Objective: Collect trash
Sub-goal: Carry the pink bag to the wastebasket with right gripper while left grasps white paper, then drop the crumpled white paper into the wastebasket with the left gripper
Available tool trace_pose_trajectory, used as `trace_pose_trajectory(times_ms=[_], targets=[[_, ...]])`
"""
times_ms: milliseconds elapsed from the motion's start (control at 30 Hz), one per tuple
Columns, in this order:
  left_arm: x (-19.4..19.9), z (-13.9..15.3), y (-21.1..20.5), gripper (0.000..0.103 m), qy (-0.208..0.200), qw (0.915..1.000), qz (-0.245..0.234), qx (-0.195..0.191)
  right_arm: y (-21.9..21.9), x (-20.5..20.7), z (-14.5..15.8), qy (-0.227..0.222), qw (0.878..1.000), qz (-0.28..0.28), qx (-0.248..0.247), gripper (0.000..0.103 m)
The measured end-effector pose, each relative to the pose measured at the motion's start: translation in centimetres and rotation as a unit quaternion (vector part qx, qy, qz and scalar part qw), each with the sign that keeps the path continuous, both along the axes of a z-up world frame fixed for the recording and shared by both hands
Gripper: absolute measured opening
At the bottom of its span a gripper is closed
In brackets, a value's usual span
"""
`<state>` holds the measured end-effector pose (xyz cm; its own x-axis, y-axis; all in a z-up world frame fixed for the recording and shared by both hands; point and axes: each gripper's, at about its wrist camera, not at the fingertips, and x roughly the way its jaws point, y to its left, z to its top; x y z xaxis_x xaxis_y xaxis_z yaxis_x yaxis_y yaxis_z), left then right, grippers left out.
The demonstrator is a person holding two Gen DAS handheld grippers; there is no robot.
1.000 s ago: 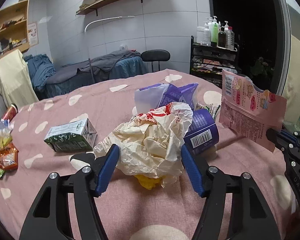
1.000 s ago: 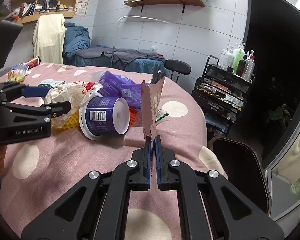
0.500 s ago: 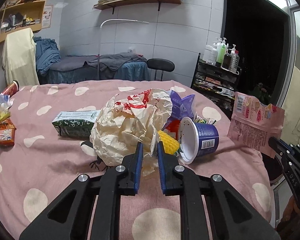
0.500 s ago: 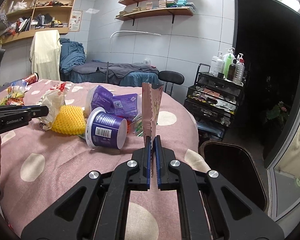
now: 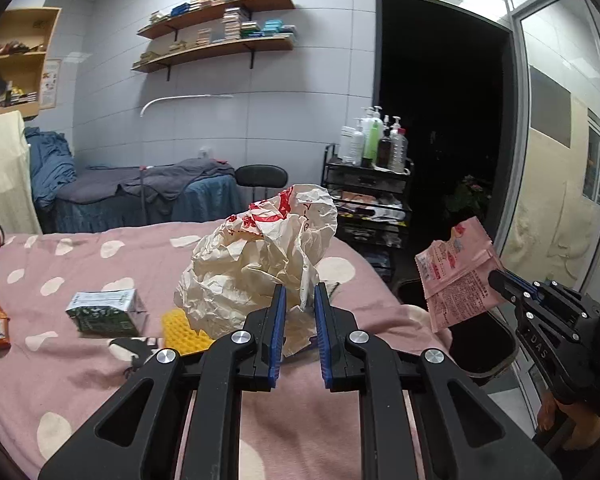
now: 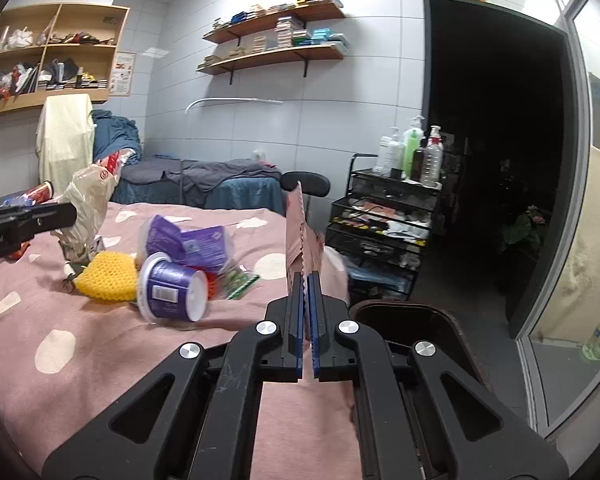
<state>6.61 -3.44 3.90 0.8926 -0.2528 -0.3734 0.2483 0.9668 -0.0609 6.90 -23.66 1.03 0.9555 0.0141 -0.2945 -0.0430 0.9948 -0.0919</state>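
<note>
Since the earlier frame, the left tongs (image 5: 300, 300) have closed on the crumpled paper bag (image 5: 260, 264) and lifted it off the counter (image 5: 80, 380). Right tongs (image 6: 307, 300), fully closed, pinch the pink pouch (image 6: 300, 236) upright; the dark bin (image 6: 412, 320) sits lower right, nearer them.

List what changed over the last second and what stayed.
The left gripper closed its jaws on the crumpled bag and lifted it off the bed, uncovering the yellow net. The right gripper still pinches the pink packet, now nearer the bin. Cup and carton stayed.
</note>
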Motion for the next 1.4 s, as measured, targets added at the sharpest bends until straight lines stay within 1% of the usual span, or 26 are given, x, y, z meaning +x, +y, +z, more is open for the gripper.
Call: trace_pose_trajectory(times_ms=[133,200,367,400,467,533,667,767,800,867,900,933,967,1067,1200,1300,1400], targets=[[0.8,-0.5,-2.8,0.015,0.005,0.9991,-0.042,-0.001,-2.2,0.2,0.0,-0.003,1.000,-0.025,-0.006,0.003],[1.4,-0.7,-4.1,0.015,0.013,0.9979,-0.063,-0.005,-3.4,0.7,0.0,-0.004,0.999,-0.037,-0.001,0.003],[2.0,-0.7,-6.9,0.015,0.007,0.9950,-0.099,0.003,-7.3,2.2,-0.1,-0.003,0.996,-0.086,0.004,0.003],[2.0,-0.7,-7.3,0.015,0.008,0.9942,-0.107,0.002,-8.1,2.7,-0.3,0.005,0.996,-0.094,0.007,0.003],[2.4,-0.7,-8.2,0.015,0.012,0.9924,-0.122,0.003,-10.0,3.7,-1.0,0.024,0.994,-0.106,0.030,0.003],[2.8,-0.8,-9.1,0.015,0.018,0.9906,-0.136,0.004,-11.5,4.8,-2.0,0.049,0.991,-0.114,0.048,0.003],[3.8,-1.3,-10.4,0.015,0.040,0.9864,-0.160,-0.003,-13.7,6.6,-5.0,0.100,0.983,-0.121,0.096,0.003],[4.6,-2.0,-11.3,0.015,0.058,0.9833,-0.173,-0.005,-14.5,7.8,-7.1,0.137,0.976,-0.129,0.113,0.004],[4.7,-2.2,-11.7,0.015,0.062,0.9824,-0.176,-0.004,-14.8,8.0,-7.7,0.144,0.973,-0.134,0.119,0.006],[4.6,-2.6,-12.3,0.015,0.072,0.9804,-0.183,-0.003,-15.0,8.3,-8.7,0.155,0.969,-0.142,0.126,0.027],[4.7,-2.8,-12.7,0.015,0.077,0.9795,-0.186,-0.001,-15.2,8.3,-9.0,0.155,0.968,-0.149,0.132,0.052],[4.8,-3.0,-13.1,0.015,0.080,0.9786,-0.190,0.001,-15.4,8.1,-9.3,0.149,0.966,-0.155,0.142,0.063],[4.9,-3.1,-13.4,0.015,0.083,0.9777,-0.193,0.003,-15.7,8.0,-9.4,0.147,0.964,-0.160,0.153,0.063],[4.9,-3.3,-14.2,0.015,0.088,0.9755,-0.201,0.007,-16.2,7.2,-9.5,0.145,0.961,-0.175,0.157,0.063],[5.1,-3.2,-16.0,0.015,0.090,0.9723,-0.215,0.019,-16.4,5.6,-9.3,0.128,0.961,-0.196,0.148,0.075],[5.4,-3.1,-17.4,0.015,0.090,0.9693,-0.228,0.026,-17.0,4.4,-9.1,0.125,0.959,-0.211,0.145,0.076],[5.9,-3.2,-18.8,0.015,0.100,0.9648,-0.242,0.027,-17.7,3.5,-8.8,0.120,0.956,-0.224,0.145,0.079]])
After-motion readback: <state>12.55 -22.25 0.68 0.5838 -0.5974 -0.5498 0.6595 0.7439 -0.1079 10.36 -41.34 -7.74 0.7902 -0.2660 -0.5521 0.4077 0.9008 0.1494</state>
